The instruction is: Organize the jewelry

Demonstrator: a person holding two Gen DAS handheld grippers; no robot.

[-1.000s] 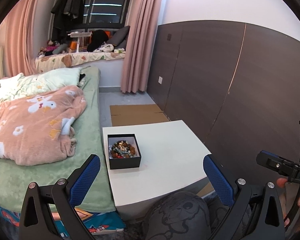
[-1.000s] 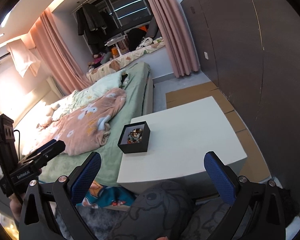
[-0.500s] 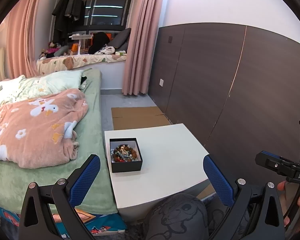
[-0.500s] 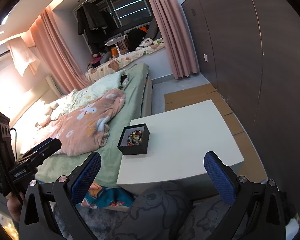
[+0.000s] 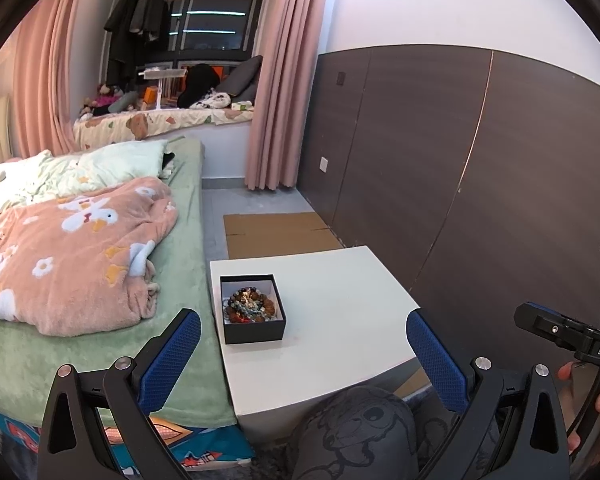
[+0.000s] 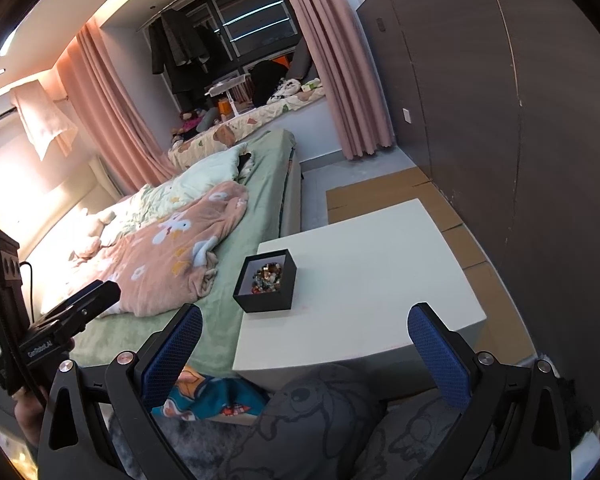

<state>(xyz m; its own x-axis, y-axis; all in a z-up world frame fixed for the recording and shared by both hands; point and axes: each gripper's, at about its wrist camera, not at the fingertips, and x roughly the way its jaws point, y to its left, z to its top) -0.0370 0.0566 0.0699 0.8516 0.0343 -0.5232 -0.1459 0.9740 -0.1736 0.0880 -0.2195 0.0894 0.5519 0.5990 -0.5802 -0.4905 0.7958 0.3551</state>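
Note:
A small open black box [image 5: 253, 313] stands near the left edge of a low white table [image 5: 340, 320]. It holds a tangle of beaded bracelets [image 5: 249, 303]. The box also shows in the right wrist view [image 6: 265, 286], with the bracelets [image 6: 267, 276] inside. My left gripper [image 5: 302, 346] is open and empty, held well back from the table. My right gripper [image 6: 304, 340] is open and empty too, also short of the table's near edge. Each gripper's body shows at the edge of the other's view.
A bed [image 5: 100, 320] with a pink blanket [image 5: 68, 256] lies left of the table. A dark panelled wall [image 5: 460, 184] runs along the right. Flat cardboard [image 5: 276, 232] lies on the floor beyond the table. A grey-clad knee [image 5: 352, 432] sits below the grippers.
Both views have shifted slightly; the table and box sit a little lower and farther in the frames. Both grippers stay open and empty.

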